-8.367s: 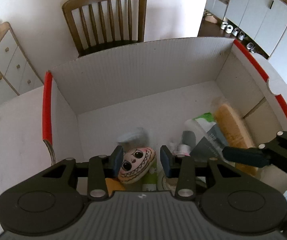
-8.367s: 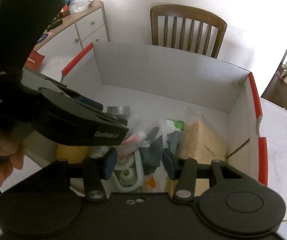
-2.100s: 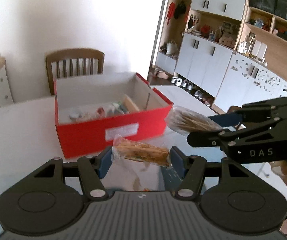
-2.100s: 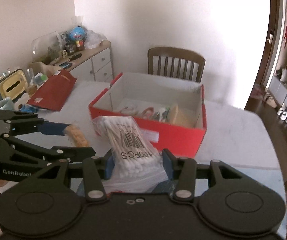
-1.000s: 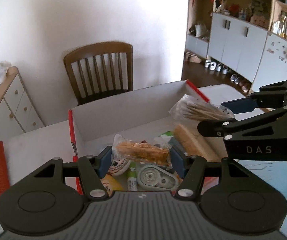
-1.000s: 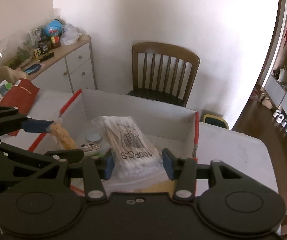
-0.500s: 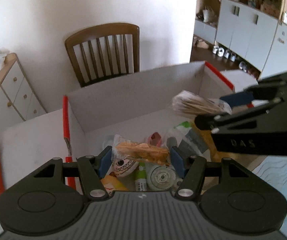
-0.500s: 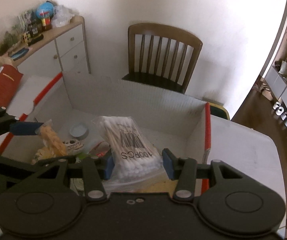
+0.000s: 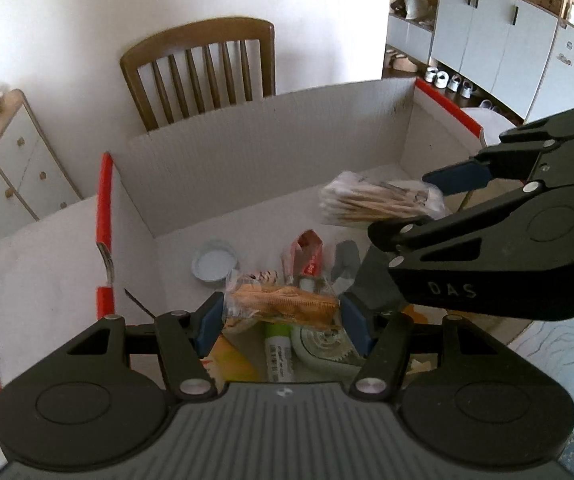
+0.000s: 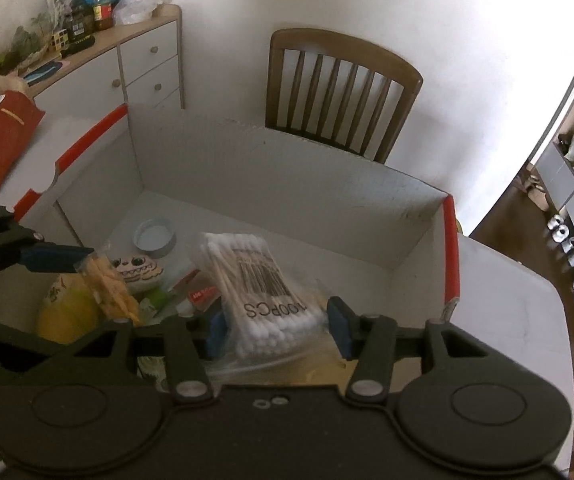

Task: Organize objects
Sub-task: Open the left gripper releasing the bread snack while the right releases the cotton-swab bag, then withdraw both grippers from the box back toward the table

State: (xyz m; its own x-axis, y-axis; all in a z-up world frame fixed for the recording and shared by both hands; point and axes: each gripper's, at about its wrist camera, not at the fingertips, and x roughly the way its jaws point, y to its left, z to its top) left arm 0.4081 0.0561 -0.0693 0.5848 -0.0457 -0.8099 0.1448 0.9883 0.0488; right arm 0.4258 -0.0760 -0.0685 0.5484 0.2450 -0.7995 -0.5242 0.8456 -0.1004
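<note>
Left gripper (image 9: 283, 312): clamped on a clear snack packet (image 9: 281, 303), held over the near-left clutter of the red box (image 9: 105, 192).

Right gripper (image 10: 277, 326): jaws opening, cotton-swab bag (image 10: 255, 280) between them, gap showing at the right pad; bag apparently settling onto the contents below.

Advice: finish the release low, then lift straight clear.

Beyond the grippers: round lid (image 10: 154, 237), bare box floor, then a wooden chair (image 10: 339, 92).

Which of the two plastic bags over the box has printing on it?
The cotton swab bag between the right gripper's opening jaws, printed with a barcode. The snack bag in the left gripper looks unprinted.
</note>
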